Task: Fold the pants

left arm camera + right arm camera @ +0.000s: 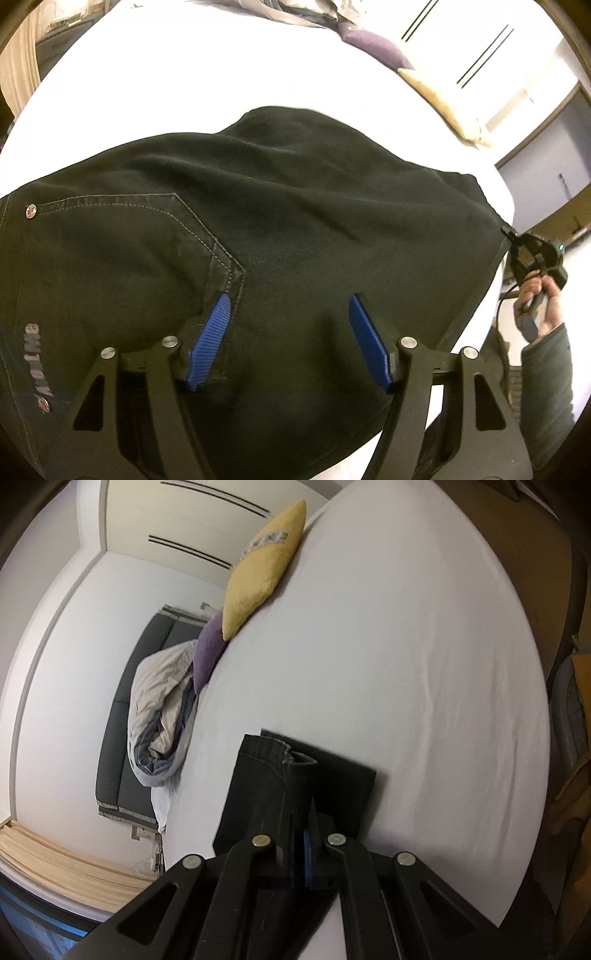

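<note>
Two hand-held grippers worked on one pair of black pants [295, 206], which lay spread on the white bed [184, 66] near its front edge. Seat side up, the garment showed its back pocket [122, 236], and the cloth was bunched into soft ridges rather than smoothed.

Relative to that pocket, the left hand-held gripper [290, 332] hovered just beside its lower corner with its blue pads [210, 339] standing well apart; cloth rose between them, but neither pad pressed on it. At the far end of the pants from the pocket, the right hand-held gripper [301, 834] had its jaws together, clamped on the leg hems [291, 760], with a hand [543, 302] around its handle.

As a judgement, the folding was at an early stage: the legs seemed laid one over the other, the hem end was gripped, and the waist end was free. Carrying the hems toward the pocket end and flattening the stack seemingly remained. A yellow cushion [266, 568] sat well beyond the pants.
</note>
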{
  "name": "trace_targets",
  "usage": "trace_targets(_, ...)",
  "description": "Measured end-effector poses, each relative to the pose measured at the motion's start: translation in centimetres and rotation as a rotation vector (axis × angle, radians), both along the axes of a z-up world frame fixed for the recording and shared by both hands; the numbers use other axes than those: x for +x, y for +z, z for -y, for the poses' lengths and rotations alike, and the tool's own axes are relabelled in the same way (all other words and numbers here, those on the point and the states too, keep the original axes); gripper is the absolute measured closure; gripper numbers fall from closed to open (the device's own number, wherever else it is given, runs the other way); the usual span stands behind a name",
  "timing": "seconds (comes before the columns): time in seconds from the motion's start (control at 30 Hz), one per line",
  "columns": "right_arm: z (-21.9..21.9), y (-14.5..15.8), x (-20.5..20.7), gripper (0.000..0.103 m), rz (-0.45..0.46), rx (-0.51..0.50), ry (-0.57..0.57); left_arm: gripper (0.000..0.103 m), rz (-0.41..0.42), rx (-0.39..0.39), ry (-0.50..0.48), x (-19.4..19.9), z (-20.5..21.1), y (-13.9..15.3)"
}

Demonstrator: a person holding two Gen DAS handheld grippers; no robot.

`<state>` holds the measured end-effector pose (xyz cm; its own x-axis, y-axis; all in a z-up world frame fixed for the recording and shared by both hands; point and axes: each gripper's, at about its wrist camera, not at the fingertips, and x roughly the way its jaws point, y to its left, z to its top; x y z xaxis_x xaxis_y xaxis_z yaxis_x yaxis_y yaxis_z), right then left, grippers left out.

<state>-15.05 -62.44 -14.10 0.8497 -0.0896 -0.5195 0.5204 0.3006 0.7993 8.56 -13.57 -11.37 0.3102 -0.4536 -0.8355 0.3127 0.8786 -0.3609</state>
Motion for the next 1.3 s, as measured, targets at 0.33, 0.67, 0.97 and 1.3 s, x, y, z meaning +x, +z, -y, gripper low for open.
trace_targets(0.33,0.7,-1.8,0.0,0.091,-0.059,0.041,0.046,0.037,0.03,0.032,-0.012,0.5,-0.6,-0.8)
trace_targets(0.67,-3.8,7.3,4.1,0.046,-0.17,-0.257,0.184,0.037,0.049,-0.014,0.034,-0.6,-5.1,-1.2)
trace_targets(0.97,-18.9,2.5,22.8,0.058,-0.347,-0.243,1.005,0.037,0.054,-0.057,0.081,-1.6,-7.1,-1.1)
trace_targets(1.3,-12.5,1.7,25.0,0.095,-0.45,-0.43,0.615,0.047,0.065,-0.085,0.12,-1.3,-9.2,-1.2)
